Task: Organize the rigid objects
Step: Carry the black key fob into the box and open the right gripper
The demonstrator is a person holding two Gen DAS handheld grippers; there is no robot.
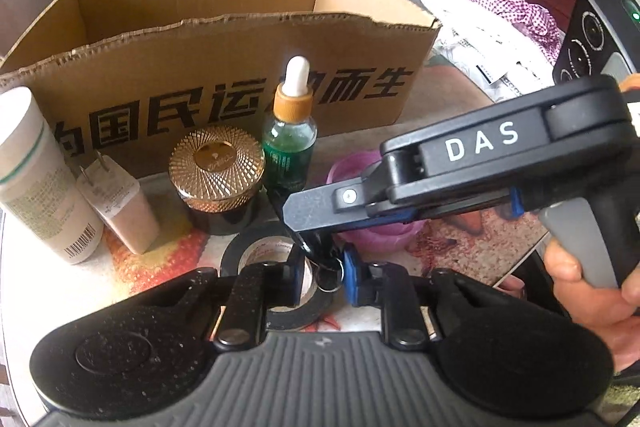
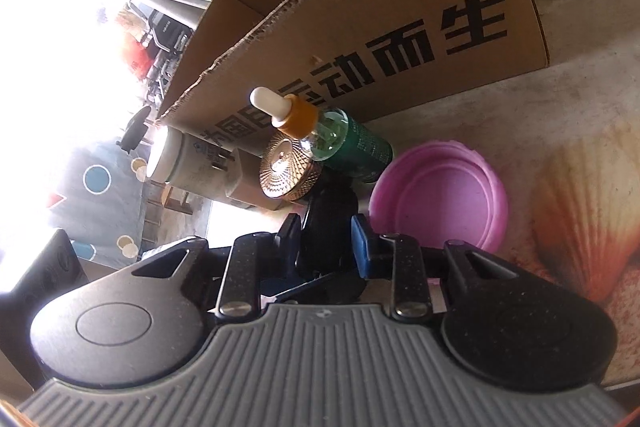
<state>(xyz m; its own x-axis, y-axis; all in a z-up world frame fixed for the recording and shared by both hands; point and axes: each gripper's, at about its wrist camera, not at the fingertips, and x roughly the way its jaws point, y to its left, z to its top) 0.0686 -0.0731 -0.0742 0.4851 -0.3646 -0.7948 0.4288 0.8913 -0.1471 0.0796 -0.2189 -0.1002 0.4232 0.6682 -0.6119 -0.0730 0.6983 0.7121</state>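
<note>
**Both claws clenched on a small dark object beside the tape roll**

At the far left of your left wrist view stands a white tube [image 1: 38, 175], with a white plug adapter [image 1: 120, 205] leaning just beside it. Next comes the gold-lidded jar [image 1: 216, 175], then the green dropper bottle [image 1: 290, 139], all upright before the cardboard box [image 1: 224, 39] that fills the upper middle of the frame. Low in the centre, a black tape roll [image 1: 256, 255] lies flat on the table [image 1: 44, 287].

Your left gripper [image 1: 320, 277] sits partly over that roll, its jaws clenched on a small dark object with a metal ring [image 1: 326, 277]; what the object is cannot be made out. From the right edge your right gripper [image 1: 310, 239] reaches in over the pink lid [image 1: 376, 235], gripped by your hand [image 1: 600, 291], its tip meeting the same dark object.

In the right wrist view, the right claw's jaws are closed narrowly around that dark object, with the pink lid to the right of them.
</note>
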